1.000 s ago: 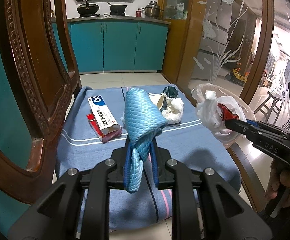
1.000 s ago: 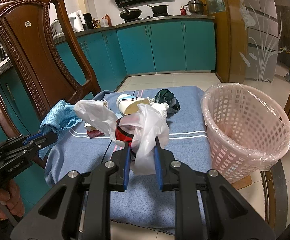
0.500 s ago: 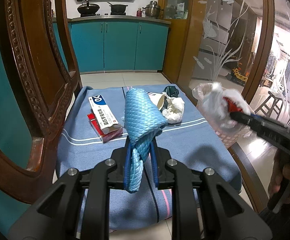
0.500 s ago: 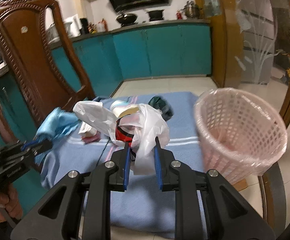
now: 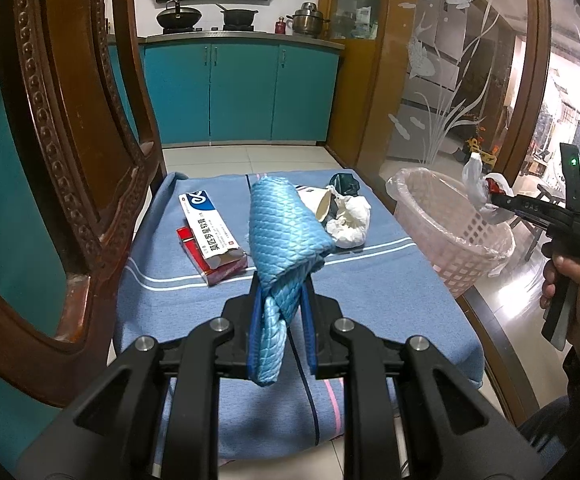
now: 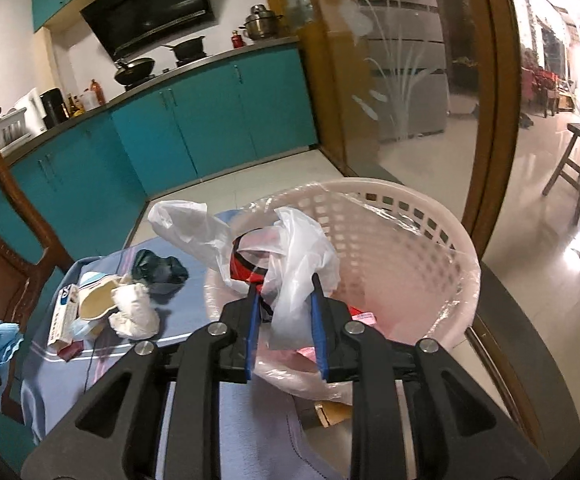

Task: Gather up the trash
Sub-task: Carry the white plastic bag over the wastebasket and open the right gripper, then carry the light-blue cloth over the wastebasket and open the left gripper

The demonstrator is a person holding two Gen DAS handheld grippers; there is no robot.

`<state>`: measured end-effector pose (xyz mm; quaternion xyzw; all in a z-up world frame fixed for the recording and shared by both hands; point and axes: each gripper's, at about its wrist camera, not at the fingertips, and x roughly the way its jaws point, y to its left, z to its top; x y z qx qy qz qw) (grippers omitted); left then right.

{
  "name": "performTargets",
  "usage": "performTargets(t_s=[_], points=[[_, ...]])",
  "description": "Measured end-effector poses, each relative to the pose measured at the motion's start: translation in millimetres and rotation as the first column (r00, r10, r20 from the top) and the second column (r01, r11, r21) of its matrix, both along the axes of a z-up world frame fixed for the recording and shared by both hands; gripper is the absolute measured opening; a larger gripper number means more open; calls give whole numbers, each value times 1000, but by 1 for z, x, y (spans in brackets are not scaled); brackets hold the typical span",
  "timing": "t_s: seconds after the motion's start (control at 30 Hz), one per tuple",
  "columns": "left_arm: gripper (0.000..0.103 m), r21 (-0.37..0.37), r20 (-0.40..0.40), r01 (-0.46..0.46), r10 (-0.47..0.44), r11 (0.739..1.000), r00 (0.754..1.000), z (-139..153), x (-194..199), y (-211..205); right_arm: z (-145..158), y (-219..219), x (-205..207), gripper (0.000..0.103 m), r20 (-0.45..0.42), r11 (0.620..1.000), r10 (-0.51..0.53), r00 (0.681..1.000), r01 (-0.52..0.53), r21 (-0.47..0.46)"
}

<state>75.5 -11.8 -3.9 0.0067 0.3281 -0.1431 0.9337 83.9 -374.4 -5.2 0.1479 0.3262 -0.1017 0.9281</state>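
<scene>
On the far left a carved wooden chair [image 5: 61,168] frames the blue-clothed tabletop [image 5: 193,304]. L gripper [image 5: 279,320] is clamped on a blue scaly cloth [image 5: 281,236], held above the tabletop; its long axis runs up from the jaws and away from the camera, the loose end hanging below the pads. Behind it, flat on the tabletop: a white medicine box [image 5: 209,228] atop a red pack [image 5: 219,270], long axes slanting away to the left. Next over, a paper cup [image 5: 324,208] on its side, a crumpled white wad [image 5: 350,222] touching it, a dark green bag [image 5: 344,184] just behind. Then the pink basket [image 5: 462,240] at the tabletop's right edge. Only the L view shows the person's hand [image 5: 570,284] gripping the R tool. Only the R view looks into the basket [image 6: 430,232]: pink & red scraps inside. R gripper [image 6: 283,308] over the basket mouth, jaws opening, white plastic bag [image 6: 302,256] with red wrapper between them, standing upright, one tail flaring left.
</scene>
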Motion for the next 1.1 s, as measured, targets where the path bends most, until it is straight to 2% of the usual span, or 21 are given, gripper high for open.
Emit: performTargets(t_s=[0.03, 0.1, 0.17, 0.2, 0.57, 0.77, 1.1], points=[[19, 1, 0, 2, -2, 1000, 1000, 0, 0, 0, 0, 0, 1, 28, -1, 1000, -6, 1000, 6, -10], [19, 2, 0, 1, -1, 1000, 1000, -1, 0, 0, -1, 2, 1, 52, -5, 999, -26, 1000, 26, -29], [19, 4, -2, 0, 0, 1000, 1000, 0, 1, 0, 2, 2, -3, 70, 22, 997, -63, 998, 64, -38], [19, 4, -3, -2, 2, 1000, 1000, -1, 1, 1, 5, 4, -4, 74, 34, 997, -69, 997, 70, -38], [19, 9, -4, 5, -5, 1000, 1000, 0, 1, -2, 26, 35, -27, 75, 112, 999, 23, 993, -20, -28], [19, 13, -11, 1, -1, 1000, 1000, -2, 2, -2, 29, 49, -25, 75, 115, 998, 54, 992, -50, -35], [19, 21, -17, 11, -11, 1000, 1000, -4, 5, -7, 36, 43, -32, 75, 146, 1000, 30, 989, -29, -8]])
